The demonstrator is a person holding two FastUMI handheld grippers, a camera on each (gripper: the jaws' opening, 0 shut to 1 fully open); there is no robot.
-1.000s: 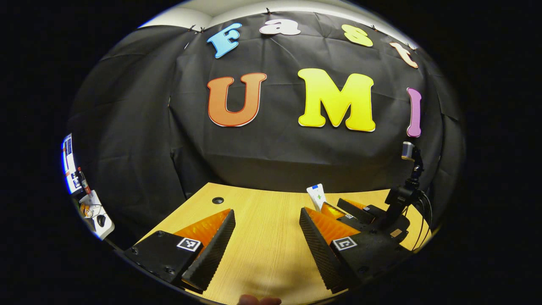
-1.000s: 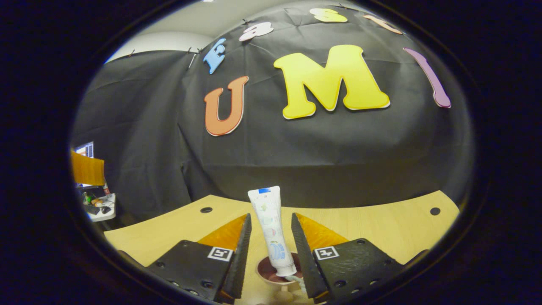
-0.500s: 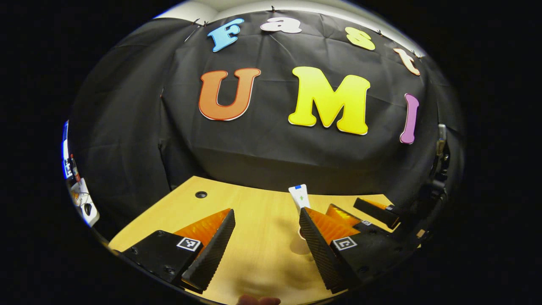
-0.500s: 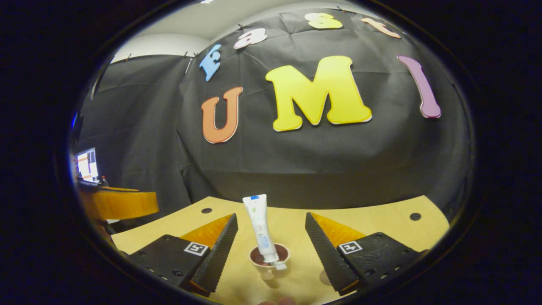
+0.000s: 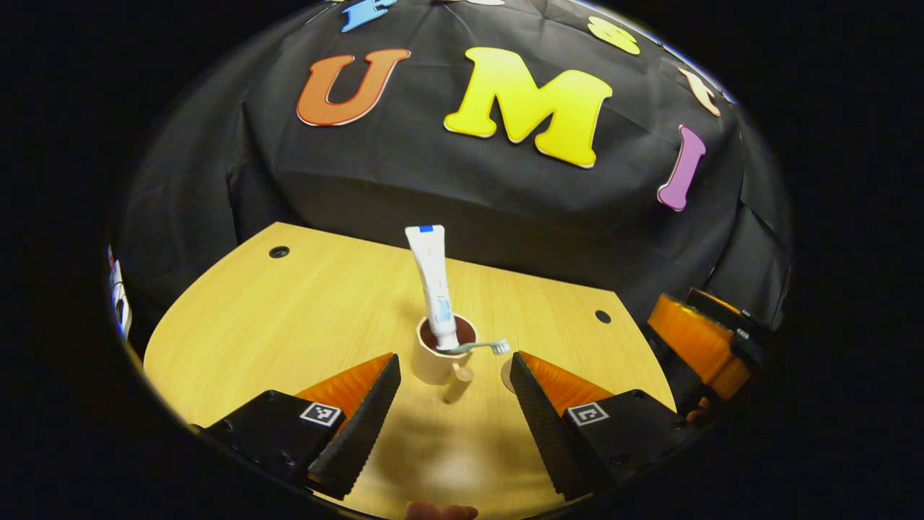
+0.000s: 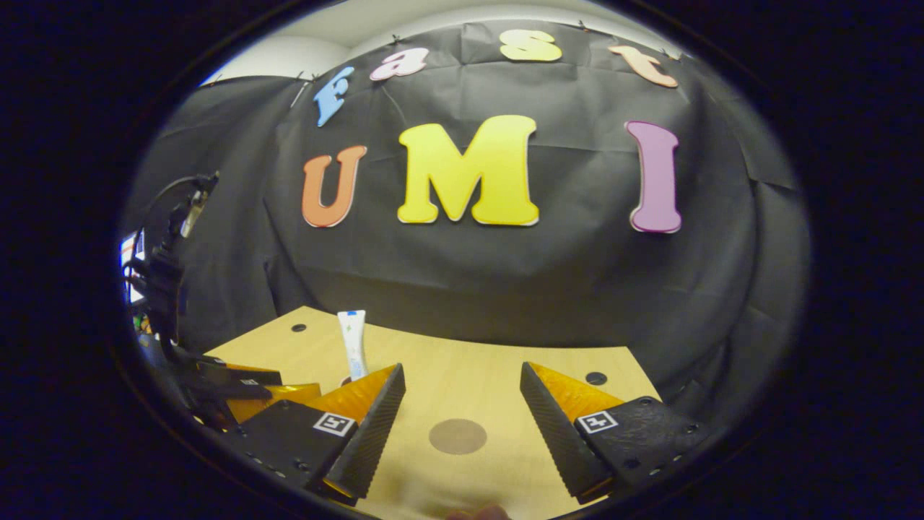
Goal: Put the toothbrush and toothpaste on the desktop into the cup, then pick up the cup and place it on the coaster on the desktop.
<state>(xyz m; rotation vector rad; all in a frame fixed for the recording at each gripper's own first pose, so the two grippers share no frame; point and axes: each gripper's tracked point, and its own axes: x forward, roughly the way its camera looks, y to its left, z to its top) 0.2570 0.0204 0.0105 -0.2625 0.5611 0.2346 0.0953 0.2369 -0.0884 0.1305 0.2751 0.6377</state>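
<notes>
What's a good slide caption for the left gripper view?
Open left gripper faces the cup holding the toothpaste and toothbrush on the desktop.

I'm working in a recording booth set up inside a lab or office, not a real home. A black cloth wall (image 5: 447, 180) hangs creased behind a pale wood counter (image 5: 303, 318) with round cable holes (image 5: 279, 252), office-desk style. In the right gripper view, at nine o'clock, a camera on a cabled stand (image 6: 173, 245) rises beside a lit screen (image 6: 130, 267), and pale ceiling (image 6: 361, 22) shows at twelve o'clock above the cloth.
</notes>
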